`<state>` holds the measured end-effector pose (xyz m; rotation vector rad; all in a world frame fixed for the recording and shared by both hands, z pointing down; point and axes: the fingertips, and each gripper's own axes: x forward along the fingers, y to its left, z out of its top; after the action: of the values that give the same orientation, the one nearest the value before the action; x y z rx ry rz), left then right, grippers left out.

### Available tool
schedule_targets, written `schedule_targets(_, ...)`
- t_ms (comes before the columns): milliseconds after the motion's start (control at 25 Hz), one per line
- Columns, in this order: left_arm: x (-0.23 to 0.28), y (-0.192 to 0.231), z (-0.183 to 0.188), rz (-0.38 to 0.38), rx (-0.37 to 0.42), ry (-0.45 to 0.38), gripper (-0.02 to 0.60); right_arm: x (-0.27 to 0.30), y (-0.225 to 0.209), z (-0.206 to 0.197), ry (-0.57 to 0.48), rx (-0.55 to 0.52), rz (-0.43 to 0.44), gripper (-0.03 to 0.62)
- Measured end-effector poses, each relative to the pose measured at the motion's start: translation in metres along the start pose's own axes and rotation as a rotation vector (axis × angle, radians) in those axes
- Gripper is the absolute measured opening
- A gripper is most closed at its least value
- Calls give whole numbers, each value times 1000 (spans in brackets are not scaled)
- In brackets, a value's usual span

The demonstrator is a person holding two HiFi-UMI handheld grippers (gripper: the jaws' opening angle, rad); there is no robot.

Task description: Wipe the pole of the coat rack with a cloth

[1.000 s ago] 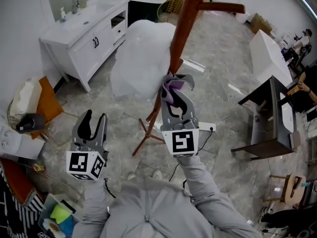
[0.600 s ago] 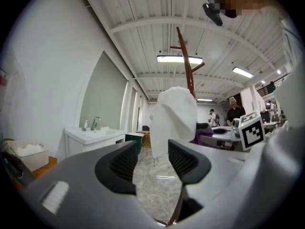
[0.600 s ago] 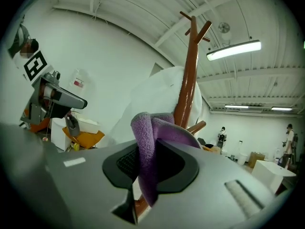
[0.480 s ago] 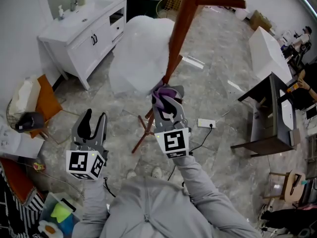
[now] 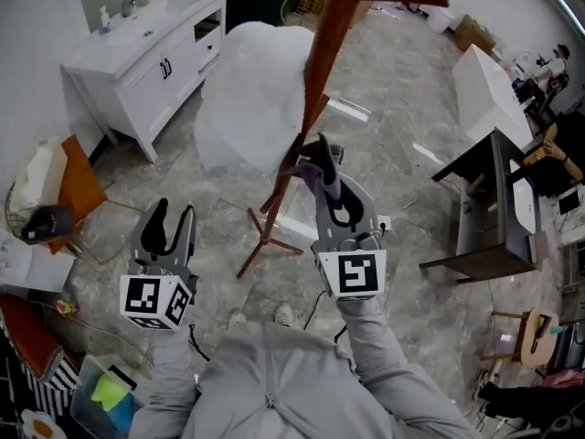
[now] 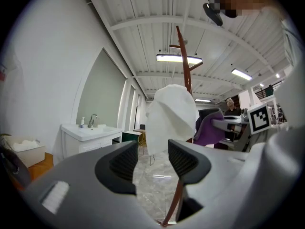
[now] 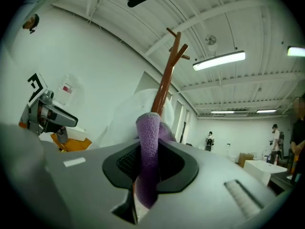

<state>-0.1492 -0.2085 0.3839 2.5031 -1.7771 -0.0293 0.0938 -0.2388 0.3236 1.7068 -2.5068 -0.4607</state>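
Right tool (image 5: 322,154) upright, purple cloth (image 7: 148,137) at pole (image 5: 322,53).

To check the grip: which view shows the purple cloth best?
Right gripper view: the purple cloth is clamped in the right gripper, close up. Head view shows a small bit; left gripper view, one fold.

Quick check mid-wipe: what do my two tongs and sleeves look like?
Both the left tongs and right tongs are grey plastic with black ribbed pads, each carrying a white cube with black square markers. The sleeves are light grey.
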Motion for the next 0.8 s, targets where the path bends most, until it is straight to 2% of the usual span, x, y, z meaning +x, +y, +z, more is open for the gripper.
schedule_targets(120, 5, -6, 0, -19, -3, -1, 215, -10, -25, 13, -30, 10, -58, 54)
schedule_targets(240, 10, -12, 1, -39, -7, -7, 215, -19, -43, 29, -75, 89, -104, 54)
schedule_targets(440, 15, -17, 0, -62, -11, -8, 215, -9, -39, 32, -124, 220, -105, 54)
schedule_targets(520, 14, -17, 0, -64, -12, -4, 215, 1, -29, 19, -105, 246, -106, 54)
schedule_targets(800, 7, 2, -9, -40, -24, 11, 215, 35, 12, -40, 79, 250, -62, 54)
